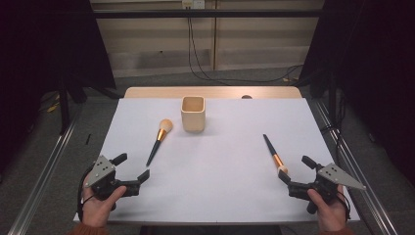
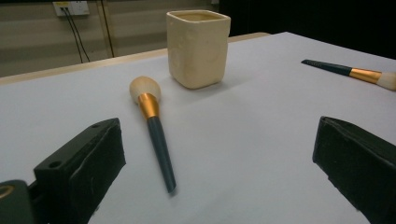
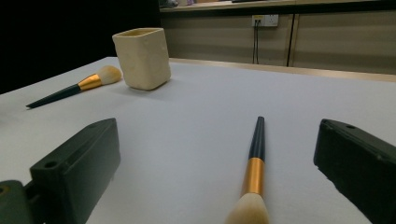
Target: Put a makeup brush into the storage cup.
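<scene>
Two makeup brushes lie flat on the white bench (image 1: 215,186), and a cream square cup (image 1: 193,113) stands upright near the far edge, so the work in hand looks like picking the brushes up and dropping them into that cup. The left tool (image 1: 131,170) rests low at the near left corner with its jaws spread wide and empty; the left brush (image 1: 159,141) lies just ahead of it, handle tip toward the tool and bristle head pointing at the cup. The right tool (image 1: 296,172) is likewise released and holds nothing, with the right brush (image 1: 275,154) lying between its jaws, bristle head nearest and the dark handle pointing away. The likely trouble is the grasp: closing on the soft bristles or the narrow tapering handle could let a brush slip or pivot. Both brushes lie flat on the bench, so jaws coming down too steeply may strike the surface or push the brush along it. A brush carried at a slant could also catch the cup's rim and tip the cup over.
</scene>
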Tool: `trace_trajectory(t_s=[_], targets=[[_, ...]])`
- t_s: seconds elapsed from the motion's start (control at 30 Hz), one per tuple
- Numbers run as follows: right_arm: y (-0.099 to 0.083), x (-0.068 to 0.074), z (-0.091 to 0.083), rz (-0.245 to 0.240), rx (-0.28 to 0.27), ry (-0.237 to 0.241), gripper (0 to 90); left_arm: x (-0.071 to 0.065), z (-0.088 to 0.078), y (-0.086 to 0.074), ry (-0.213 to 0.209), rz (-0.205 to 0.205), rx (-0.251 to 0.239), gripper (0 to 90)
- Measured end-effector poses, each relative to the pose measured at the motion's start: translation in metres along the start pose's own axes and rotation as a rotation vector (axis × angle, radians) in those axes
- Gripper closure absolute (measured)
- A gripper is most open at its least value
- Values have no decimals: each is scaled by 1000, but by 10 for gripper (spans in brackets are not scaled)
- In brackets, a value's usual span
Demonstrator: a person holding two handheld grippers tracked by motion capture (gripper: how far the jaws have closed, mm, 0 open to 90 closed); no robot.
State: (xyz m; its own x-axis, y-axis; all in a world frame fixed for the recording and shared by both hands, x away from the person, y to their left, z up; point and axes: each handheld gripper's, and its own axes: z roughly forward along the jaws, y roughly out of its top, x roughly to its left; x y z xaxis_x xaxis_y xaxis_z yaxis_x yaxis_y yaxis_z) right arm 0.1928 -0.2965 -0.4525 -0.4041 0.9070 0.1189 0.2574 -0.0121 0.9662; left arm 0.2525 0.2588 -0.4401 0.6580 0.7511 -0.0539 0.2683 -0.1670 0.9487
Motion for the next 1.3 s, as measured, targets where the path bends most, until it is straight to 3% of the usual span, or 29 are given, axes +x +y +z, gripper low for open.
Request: trace_trajectory(t_s=[0.47,0.87,1.07,1.17,1.23,1.3], targets=[[-1,-2,2,1,22,11,2,4,6,4,29,9,40,25],[1,0,2,3,13,9,0,2,22,21,23,44,33,28],[0,0,3,4,18,5,0,8,29,29,21,30,23,28],[0,-1,3,10,21,0,0,11,36,33,1,34,18,27],[0,-1,3,8,20,-2,0,13,41,38,10,41,10,26],[1,-1,3,9,20,-2,0,16,45,43,16,18,-9,23]])
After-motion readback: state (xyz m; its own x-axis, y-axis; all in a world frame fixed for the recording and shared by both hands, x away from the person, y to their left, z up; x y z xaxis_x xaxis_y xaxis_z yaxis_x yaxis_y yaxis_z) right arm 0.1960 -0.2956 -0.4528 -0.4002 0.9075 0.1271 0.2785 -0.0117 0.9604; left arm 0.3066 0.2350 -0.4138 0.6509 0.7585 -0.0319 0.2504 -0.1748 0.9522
